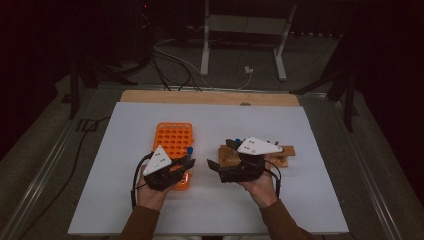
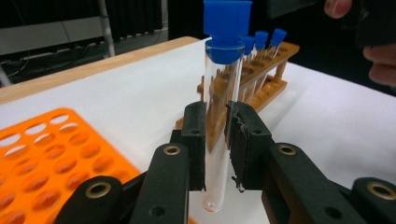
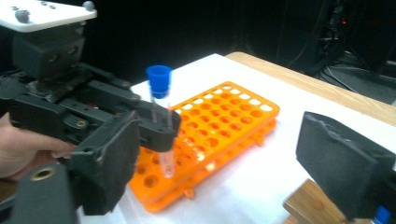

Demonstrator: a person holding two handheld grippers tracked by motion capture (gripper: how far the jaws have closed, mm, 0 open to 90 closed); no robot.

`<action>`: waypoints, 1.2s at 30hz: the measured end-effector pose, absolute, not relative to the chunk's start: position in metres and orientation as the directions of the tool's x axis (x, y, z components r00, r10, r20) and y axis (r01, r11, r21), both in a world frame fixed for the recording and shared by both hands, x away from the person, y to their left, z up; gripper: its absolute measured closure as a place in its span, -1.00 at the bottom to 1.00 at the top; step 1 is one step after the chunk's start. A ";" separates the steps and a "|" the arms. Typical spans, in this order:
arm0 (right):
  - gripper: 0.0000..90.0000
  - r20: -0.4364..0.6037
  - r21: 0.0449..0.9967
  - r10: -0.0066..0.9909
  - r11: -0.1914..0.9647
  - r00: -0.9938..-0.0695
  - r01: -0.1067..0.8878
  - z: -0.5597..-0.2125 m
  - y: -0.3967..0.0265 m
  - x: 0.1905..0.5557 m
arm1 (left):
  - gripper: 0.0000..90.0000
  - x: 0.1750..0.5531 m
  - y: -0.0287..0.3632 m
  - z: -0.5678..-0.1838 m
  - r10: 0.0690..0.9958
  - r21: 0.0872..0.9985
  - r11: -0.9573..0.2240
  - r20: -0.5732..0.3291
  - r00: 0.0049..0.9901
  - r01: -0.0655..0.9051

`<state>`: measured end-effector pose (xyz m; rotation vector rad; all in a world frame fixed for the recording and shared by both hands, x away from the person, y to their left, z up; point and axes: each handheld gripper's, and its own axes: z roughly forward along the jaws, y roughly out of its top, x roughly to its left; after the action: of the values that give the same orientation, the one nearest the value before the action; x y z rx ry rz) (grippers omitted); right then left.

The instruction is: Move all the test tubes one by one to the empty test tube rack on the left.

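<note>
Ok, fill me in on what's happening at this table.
A person works with a hand-held gripper in each hand. The left hand-held gripper is shut on a clear test tube with a blue cap, holding it upright above the near end of the orange rack. The right hand-held gripper stands open with nothing between its jaws, over the wooden rack, which still holds other blue-capped tubes.

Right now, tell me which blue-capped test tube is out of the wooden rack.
The test tube clamped upright in the left gripper, above the orange rack; the other tubes stand in the wooden rack.
</note>
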<state>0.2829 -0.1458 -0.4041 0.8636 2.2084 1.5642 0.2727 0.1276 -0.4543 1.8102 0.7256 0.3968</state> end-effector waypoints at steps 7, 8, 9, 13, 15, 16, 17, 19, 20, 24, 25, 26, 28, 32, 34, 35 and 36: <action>-0.87 0.093 0.925 0.651 0.224 -0.753 0.308 -0.407 -0.158 0.282 | 0.73 0.266 0.138 -0.461 0.664 0.927 -0.221 -0.085 0.743 0.303; -0.87 0.093 0.925 0.651 0.224 -0.753 0.308 -0.407 -0.158 0.282 | 0.73 0.265 0.139 -0.462 0.665 0.925 -0.223 -0.086 0.742 0.307; -0.87 0.092 0.923 0.656 0.225 -0.749 0.311 -0.409 -0.160 0.281 | 0.73 0.264 0.140 -0.465 0.666 0.922 -0.227 -0.087 0.741 0.313; -0.86 0.087 0.921 0.662 0.231 -0.745 0.313 -0.412 -0.165 0.278 | 0.73 0.262 0.140 -0.468 0.668 0.918 -0.228 -0.095 0.738 0.324; -0.86 0.084 0.921 0.664 0.232 -0.743 0.312 -0.413 -0.168 0.277 | 0.73 0.262 0.140 -0.470 0.668 0.915 -0.235 -0.092 0.738 0.327; -0.86 0.085 0.921 0.666 0.232 -0.741 0.314 -0.414 -0.169 0.276 | 0.73 0.262 0.139 -0.471 0.670 0.914 -0.234 -0.094 0.736 0.330; -0.86 0.085 0.921 0.666 0.232 -0.741 0.314 -0.414 -0.169 0.276 | 0.73 0.261 0.139 -0.472 0.672 0.912 -0.242 -0.089 0.735 0.332; -0.86 0.083 0.922 0.673 0.228 -0.735 0.313 -0.415 -0.175 0.275 | 0.73 0.261 0.140 -0.474 0.673 0.909 -0.248 -0.088 0.734 0.335; -0.86 0.082 0.922 0.675 0.227 -0.733 0.312 -0.415 -0.177 0.274 | 0.73 0.261 0.140 -0.475 0.675 0.908 -0.251 -0.084 0.733 0.336; -0.85 0.076 0.921 0.674 0.235 -0.734 0.311 -0.417 -0.183 0.270 | 0.73 0.262 0.143 -0.480 0.688 0.907 -0.234 -0.101 0.719 0.351; -0.85 0.076 0.921 0.674 0.235 -0.734 0.311 -0.417 -0.183 0.270 | 0.73 0.261 0.143 -0.481 0.688 0.906 -0.234 -0.101 0.718 0.352; -0.85 0.071 0.920 0.674 0.240 -0.735 0.308 -0.418 -0.184 0.269 | 0.73 0.261 0.142 -0.482 0.688 0.904 -0.241 -0.097 0.719 0.353; -0.85 0.074 0.918 0.679 0.240 -0.730 0.316 -0.422 -0.187 0.266 | 0.73 0.261 0.140 -0.485 0.688 0.898 -0.259 -0.087 0.720 0.356; -0.85 0.078 0.916 0.682 0.238 -0.727 0.322 -0.426 -0.190 0.265 | 0.73 0.260 0.138 -0.490 0.690 0.887 -0.284 -0.074 0.720 0.363; -0.85 0.075 0.912 0.683 0.248 -0.727 0.328 -0.429 -0.191 0.264 | 0.73 0.259 0.138 -0.491 0.690 0.881 -0.298 -0.067 0.721 0.367; -0.85 0.076 0.911 0.681 0.249 -0.728 0.328 -0.430 -0.191 0.263 | 0.73 0.259 0.138 -0.491 0.690 0.881 -0.296 -0.070 0.720 0.370; -0.85 0.076 0.911 0.681 0.249 -0.728 0.328 -0.430 -0.191 0.263 | 0.73 0.259 0.139 -0.491 0.690 0.875 -0.304 -0.071 0.720 0.378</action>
<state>0.2634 -0.1912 -0.4299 0.9285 2.1918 1.4723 0.2589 0.1385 -0.4913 1.9271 0.8217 0.3931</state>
